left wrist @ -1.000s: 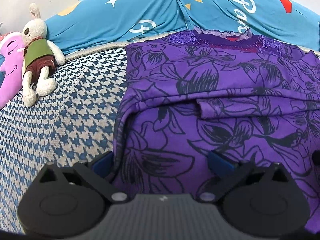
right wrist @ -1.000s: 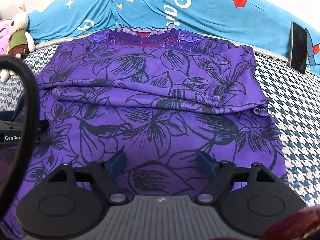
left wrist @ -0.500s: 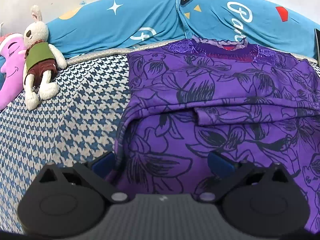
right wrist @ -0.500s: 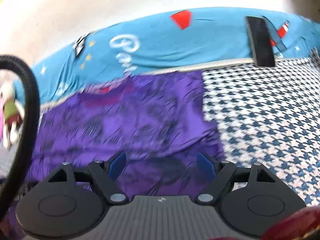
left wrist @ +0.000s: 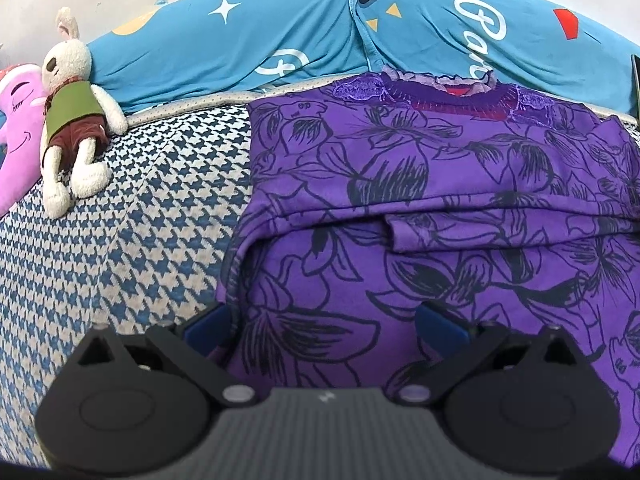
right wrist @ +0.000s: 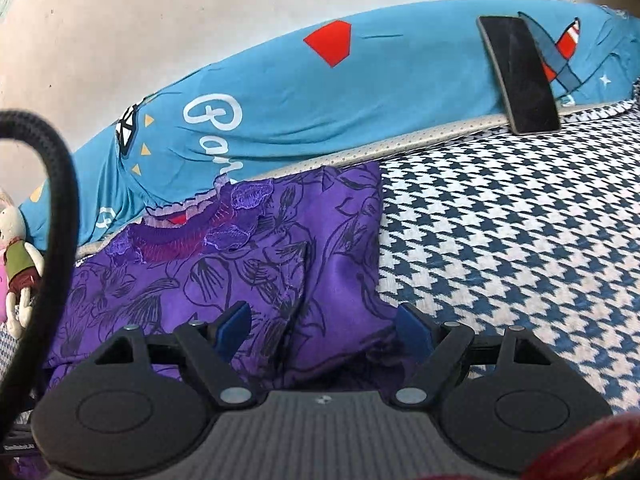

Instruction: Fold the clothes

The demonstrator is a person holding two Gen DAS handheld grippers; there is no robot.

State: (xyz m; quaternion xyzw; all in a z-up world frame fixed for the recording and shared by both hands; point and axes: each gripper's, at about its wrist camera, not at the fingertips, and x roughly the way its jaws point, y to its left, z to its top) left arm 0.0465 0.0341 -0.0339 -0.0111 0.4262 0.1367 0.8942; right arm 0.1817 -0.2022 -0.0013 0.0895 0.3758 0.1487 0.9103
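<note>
Purple top [left wrist: 420,208] lies between a plush rabbit [left wrist: 72,120] and a phone [right wrist: 518,74]

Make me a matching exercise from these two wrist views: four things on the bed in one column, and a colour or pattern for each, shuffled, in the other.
Things:
1. top
2. bedcover
3. pillow
4. phone

Colours:
A. black
B. blue-and-white houndstooth
C. purple with dark flower outlines
D. turquoise with white star and lettering

Pairs: 1-C, 2-B, 3-D, 4-A
</note>
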